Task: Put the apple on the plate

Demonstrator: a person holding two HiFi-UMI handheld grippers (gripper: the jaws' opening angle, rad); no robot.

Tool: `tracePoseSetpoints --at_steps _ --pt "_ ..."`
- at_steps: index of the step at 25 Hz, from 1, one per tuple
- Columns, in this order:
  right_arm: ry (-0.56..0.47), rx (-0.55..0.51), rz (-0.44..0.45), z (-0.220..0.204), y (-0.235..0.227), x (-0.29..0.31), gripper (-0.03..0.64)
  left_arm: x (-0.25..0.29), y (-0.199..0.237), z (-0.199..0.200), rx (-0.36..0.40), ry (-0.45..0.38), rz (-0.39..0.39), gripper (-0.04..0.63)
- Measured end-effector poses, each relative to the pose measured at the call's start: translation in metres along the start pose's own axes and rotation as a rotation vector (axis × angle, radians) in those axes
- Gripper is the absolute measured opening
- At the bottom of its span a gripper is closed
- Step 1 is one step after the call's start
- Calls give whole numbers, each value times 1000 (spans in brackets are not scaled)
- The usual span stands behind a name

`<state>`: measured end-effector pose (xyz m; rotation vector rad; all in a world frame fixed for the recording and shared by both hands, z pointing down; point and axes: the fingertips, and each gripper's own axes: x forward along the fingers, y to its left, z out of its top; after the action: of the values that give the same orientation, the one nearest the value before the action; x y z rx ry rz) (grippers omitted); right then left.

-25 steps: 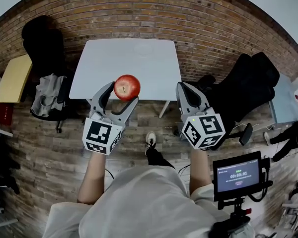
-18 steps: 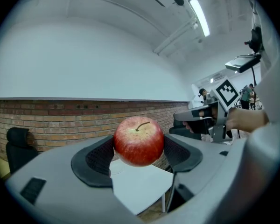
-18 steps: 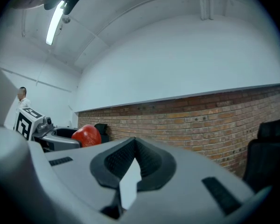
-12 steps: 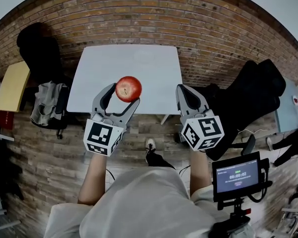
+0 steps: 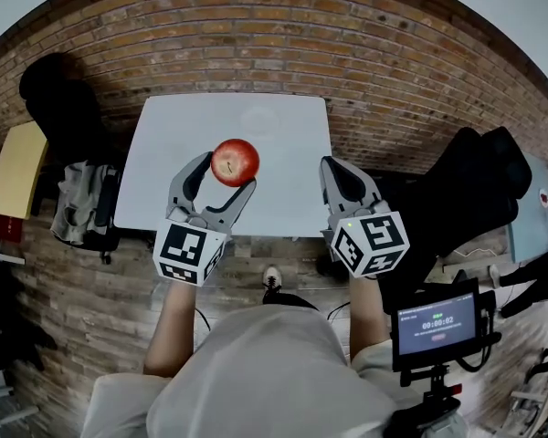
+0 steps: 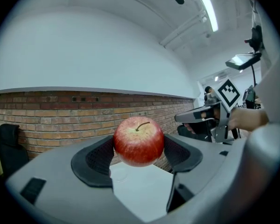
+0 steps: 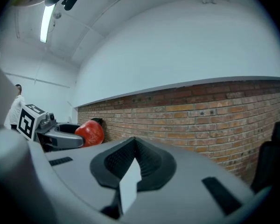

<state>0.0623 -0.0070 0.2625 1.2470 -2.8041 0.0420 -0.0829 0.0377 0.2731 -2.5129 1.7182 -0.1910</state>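
Observation:
A red apple (image 5: 235,161) (image 6: 138,140) is clamped between the jaws of my left gripper (image 5: 221,170) (image 6: 139,148), held in the air above the near part of a white table (image 5: 178,135). A faint round outline on the tabletop, seemingly a pale plate (image 5: 261,123) (image 6: 118,172), lies beyond the apple and slightly to the right. My right gripper (image 5: 341,177) (image 7: 133,164) hovers over the table's near right edge, its pads together and empty. The right gripper view also catches the apple (image 7: 90,132) off to its left.
A brick wall runs behind the table. A black chair (image 5: 57,89), a yellow side table (image 5: 15,166) and grey clothes (image 5: 80,199) stand at the left. Black bags (image 5: 470,190) sit at the right. A monitor on a stand (image 5: 436,323) is near my right arm.
The table has drawn closer, so both grippers now hang over its near edge rather than the floor. The apple stays clamped in the left gripper.

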Motion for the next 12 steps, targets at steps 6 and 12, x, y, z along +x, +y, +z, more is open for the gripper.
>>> tracePoseSetpoints --at_steps 6,12 --pt "25 6 20 -3 -32 34 3 45 12 0 -2 16 7 342" --pt "41 2 43 -4 -68 65 3 90 23 -1 3 28 36 342"
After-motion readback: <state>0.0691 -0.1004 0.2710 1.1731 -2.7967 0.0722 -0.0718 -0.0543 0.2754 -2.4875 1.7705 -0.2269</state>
